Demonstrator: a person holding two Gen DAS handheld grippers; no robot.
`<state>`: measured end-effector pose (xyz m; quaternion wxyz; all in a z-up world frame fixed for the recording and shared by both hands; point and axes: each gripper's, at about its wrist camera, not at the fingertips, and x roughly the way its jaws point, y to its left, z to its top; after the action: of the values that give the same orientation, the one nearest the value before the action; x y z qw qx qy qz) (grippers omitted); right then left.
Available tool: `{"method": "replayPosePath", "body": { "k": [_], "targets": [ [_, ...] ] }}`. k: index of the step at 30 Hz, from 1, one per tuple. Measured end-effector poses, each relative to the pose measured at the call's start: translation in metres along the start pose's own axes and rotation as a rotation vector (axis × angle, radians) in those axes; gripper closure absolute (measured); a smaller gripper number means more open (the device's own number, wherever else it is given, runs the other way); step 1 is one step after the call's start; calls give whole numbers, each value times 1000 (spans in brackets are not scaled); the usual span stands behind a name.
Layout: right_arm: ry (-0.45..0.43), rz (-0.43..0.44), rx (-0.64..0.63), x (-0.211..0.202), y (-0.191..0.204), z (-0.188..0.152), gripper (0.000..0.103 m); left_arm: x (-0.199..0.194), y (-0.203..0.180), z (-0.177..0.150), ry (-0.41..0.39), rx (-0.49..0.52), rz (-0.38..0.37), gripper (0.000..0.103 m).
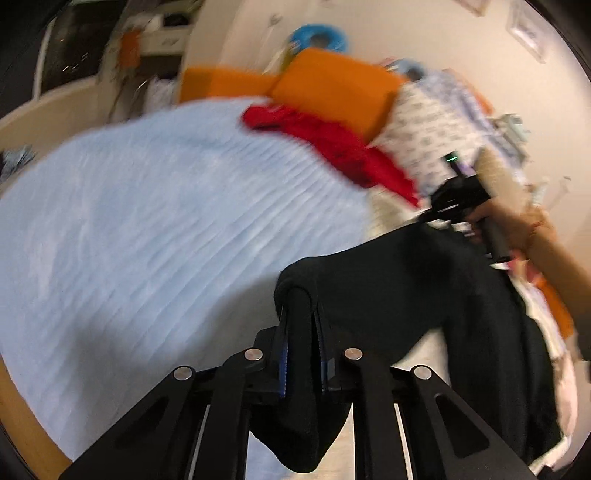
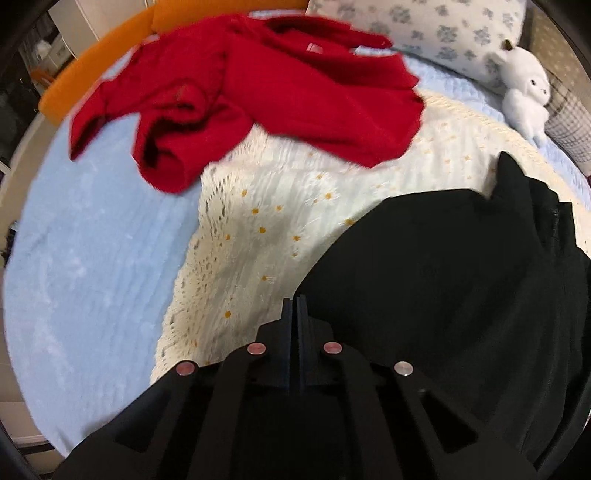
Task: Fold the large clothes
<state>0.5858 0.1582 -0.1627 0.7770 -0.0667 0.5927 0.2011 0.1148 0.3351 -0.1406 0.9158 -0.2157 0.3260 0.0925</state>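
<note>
A black garment (image 1: 406, 280) lies partly lifted over the bed. In the left wrist view a thick fold of it is clamped between the fingers of my left gripper (image 1: 300, 295), and the cloth hangs down below them. My right gripper (image 2: 297, 299) points steeply down with its fingers pressed together right on the edge of the black garment (image 2: 461, 295), above a cream knitted blanket (image 2: 277, 221). The left wrist view shows that right gripper (image 1: 456, 199) at the garment's far edge, held by a hand (image 1: 517, 229).
A crumpled red garment (image 2: 266, 92) lies further back on the light blue bed cover (image 2: 92, 240). Behind it are an orange cushion (image 1: 332, 85) and a floral pillow (image 2: 424, 26). A white plush toy (image 2: 524, 92) sits at the back right.
</note>
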Motion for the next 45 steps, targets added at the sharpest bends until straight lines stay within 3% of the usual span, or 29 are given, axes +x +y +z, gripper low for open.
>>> {"method": "replayPosePath", "body": {
  "k": [4,8,10,13,17,22,26,30,32,33,34,35,37,39,42,45],
  "targets": [
    [-35,56,10,-38,-24,-4,100,-39,-71,12,-69,144,-99,87],
    [-54,125,58,-70,-69,-16,100,-67,-165,-6,-92,349,-214,87],
    [-59,156,79,-81,-96,-25,100,-74,-212,-28,-92,485,-250,86],
    [-65,195,109,-90,-134,-40,100,-69,-290,-88,-35,749,-313,86],
    [-73,238,152,-90,-180,-57,100,-46,-354,-155,67,936,-360,86],
    [-71,245,152,-70,-218,-69,100,-14,-399,-220,164,1087,-358,86],
    [-63,244,122,-45,-226,-73,100,16,-417,-268,221,1227,-308,86],
    [-65,216,65,-27,-222,-81,97,21,-423,-289,202,1278,-291,80],
    [-92,195,18,-27,-217,-85,91,20,-425,-289,191,1279,-281,67],
    [-98,193,-16,-31,-212,-86,69,20,-426,-286,182,1275,-263,39],
    [-97,190,-35,-35,-209,-88,36,18,-425,-284,163,1270,-231,7],
    [-103,163,-64,-47,-203,-92,24,13,-423,-279,137,1258,-212,3],
    [-148,125,-114,-72,-195,-101,23,3,-418,-266,138,1219,-219,3],
    [-187,150,-155,-112,-193,-122,23,-7,-414,-247,173,1160,-215,3],
    [-248,198,-170,-178,-206,-173,20,-20,-412,-213,176,1101,-187,3],
    [-341,192,-182,-244,-229,-248,14,-29,-419,-173,146,1085,-140,3]
  ]
}}
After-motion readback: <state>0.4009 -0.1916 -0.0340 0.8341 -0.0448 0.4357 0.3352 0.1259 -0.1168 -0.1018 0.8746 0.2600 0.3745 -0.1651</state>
